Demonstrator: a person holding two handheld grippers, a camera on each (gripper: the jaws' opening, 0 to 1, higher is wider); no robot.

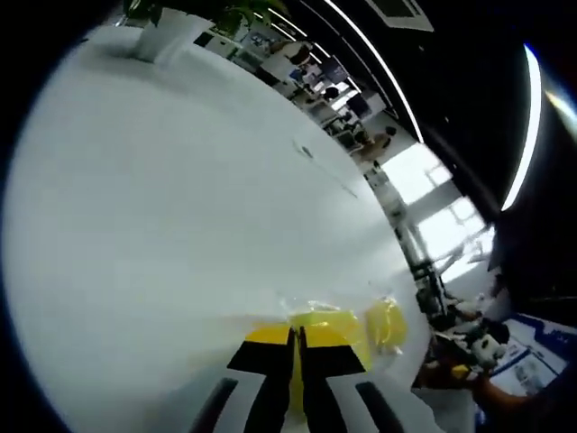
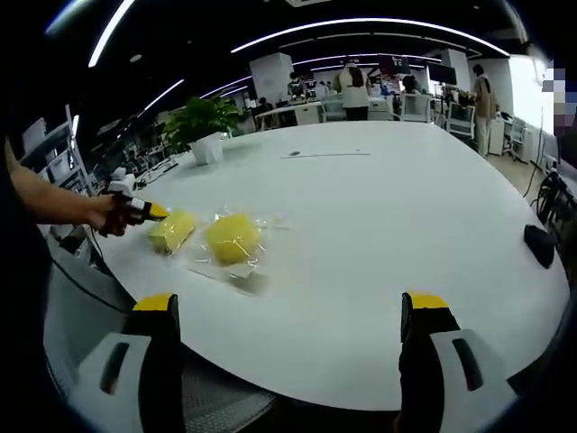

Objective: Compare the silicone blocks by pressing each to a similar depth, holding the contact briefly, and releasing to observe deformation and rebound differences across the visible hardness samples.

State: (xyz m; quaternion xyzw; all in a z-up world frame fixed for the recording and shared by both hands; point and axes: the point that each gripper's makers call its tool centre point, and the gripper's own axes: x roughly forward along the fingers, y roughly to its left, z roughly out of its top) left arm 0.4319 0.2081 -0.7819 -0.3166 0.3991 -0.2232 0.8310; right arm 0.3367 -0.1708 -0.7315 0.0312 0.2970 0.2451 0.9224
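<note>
We see the large white oval table [image 2: 379, 225] whole in the right gripper view, its far half bare. Two yellow silicone blocks in clear wrap [image 2: 233, 237] lie near its left edge. Our left gripper [image 1: 297, 347], jaws together, presses the leftmost block endwise; the right gripper [image 2: 293, 311] gapes wide, holding nothing.
</note>
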